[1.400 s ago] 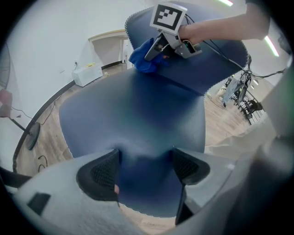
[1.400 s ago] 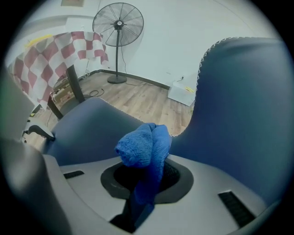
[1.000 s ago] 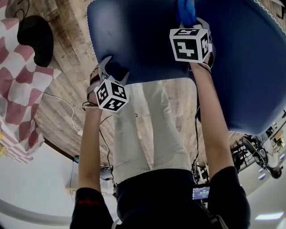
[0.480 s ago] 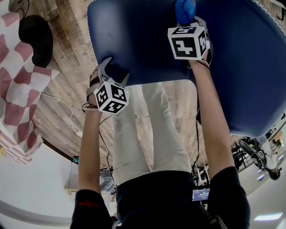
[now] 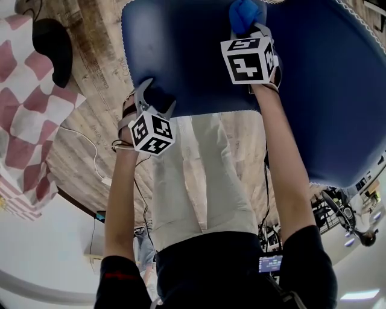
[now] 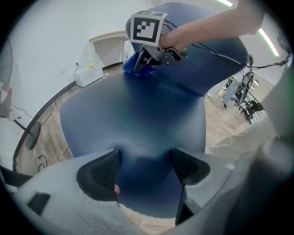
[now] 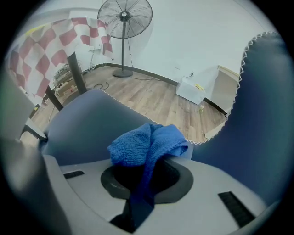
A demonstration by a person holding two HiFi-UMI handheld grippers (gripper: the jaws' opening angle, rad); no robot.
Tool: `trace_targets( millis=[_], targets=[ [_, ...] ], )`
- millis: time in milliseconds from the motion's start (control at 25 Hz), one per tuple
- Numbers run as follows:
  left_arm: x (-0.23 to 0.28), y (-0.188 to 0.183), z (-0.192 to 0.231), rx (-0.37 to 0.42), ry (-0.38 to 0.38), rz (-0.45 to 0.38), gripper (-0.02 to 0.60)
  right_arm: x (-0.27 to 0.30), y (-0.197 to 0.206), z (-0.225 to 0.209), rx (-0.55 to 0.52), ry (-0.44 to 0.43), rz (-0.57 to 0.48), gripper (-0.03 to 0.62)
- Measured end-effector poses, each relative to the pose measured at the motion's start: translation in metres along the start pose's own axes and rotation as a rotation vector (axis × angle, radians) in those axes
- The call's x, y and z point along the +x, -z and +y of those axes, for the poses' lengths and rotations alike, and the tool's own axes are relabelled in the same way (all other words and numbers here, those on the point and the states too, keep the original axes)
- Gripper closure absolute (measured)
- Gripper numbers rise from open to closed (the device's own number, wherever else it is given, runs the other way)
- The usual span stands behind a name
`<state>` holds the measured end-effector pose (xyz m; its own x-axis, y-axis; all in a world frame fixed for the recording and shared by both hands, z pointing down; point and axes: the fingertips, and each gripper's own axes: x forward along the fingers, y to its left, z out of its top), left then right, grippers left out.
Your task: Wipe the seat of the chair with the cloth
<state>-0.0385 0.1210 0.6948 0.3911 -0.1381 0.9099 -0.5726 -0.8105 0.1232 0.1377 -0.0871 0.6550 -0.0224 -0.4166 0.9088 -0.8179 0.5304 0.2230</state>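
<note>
A dark blue chair seat (image 5: 193, 54) fills the top of the head view. My right gripper (image 5: 250, 30) is shut on a bunched blue cloth (image 5: 243, 12) and holds it against the seat, far from the front edge. The cloth (image 7: 147, 142) bulges out from between the right gripper's (image 7: 144, 170) jaws. The left gripper view shows that gripper (image 6: 144, 59) with the cloth (image 6: 138, 69) pressed on the seat (image 6: 133, 114). My left gripper (image 5: 151, 99) stands open at the seat's front left edge, with the edge lying between its pads (image 6: 103, 172).
A red-and-white checked cloth (image 5: 24, 121) hangs at the left beside a black object (image 5: 51, 51). Cables (image 5: 90, 145) trail over the wooden floor. A standing fan (image 7: 125, 18) and a white box (image 7: 190, 89) are by the wall. Metal frames (image 5: 344, 211) stand at right.
My right gripper has slid a little to the left across the seat with the cloth. The left gripper has barely moved.
</note>
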Motion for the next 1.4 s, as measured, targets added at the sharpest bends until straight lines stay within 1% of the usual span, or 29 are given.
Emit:
trace_targets(
  millis=[240,440,640,880,1080,1400],
  targets=[
    [0.001,0.000,0.000,-0.001,-0.003,-0.002,0.221,0.002,-0.009,0.014,0.009,-0.027,-0.007,0.537],
    [0.001,0.000,-0.001,0.001,-0.004,-0.006,0.220,0.001,-0.021,0.038,-0.011,-0.078,-0.029,0.537],
    [0.001,-0.002,-0.001,0.000,0.000,-0.010,0.221,0.001,-0.036,0.061,0.003,-0.127,-0.051,0.537],
    [0.000,0.000,0.001,0.002,0.000,-0.015,0.221,0.001,-0.055,0.099,-0.029,-0.191,-0.070,0.537],
    [0.000,0.000,0.002,0.001,-0.003,-0.030,0.221,0.001,-0.069,0.130,-0.098,-0.233,-0.077,0.536],
    [-0.001,0.002,0.002,0.002,-0.004,-0.038,0.221,-0.003,-0.083,0.170,-0.116,-0.314,-0.098,0.536]
  ],
)
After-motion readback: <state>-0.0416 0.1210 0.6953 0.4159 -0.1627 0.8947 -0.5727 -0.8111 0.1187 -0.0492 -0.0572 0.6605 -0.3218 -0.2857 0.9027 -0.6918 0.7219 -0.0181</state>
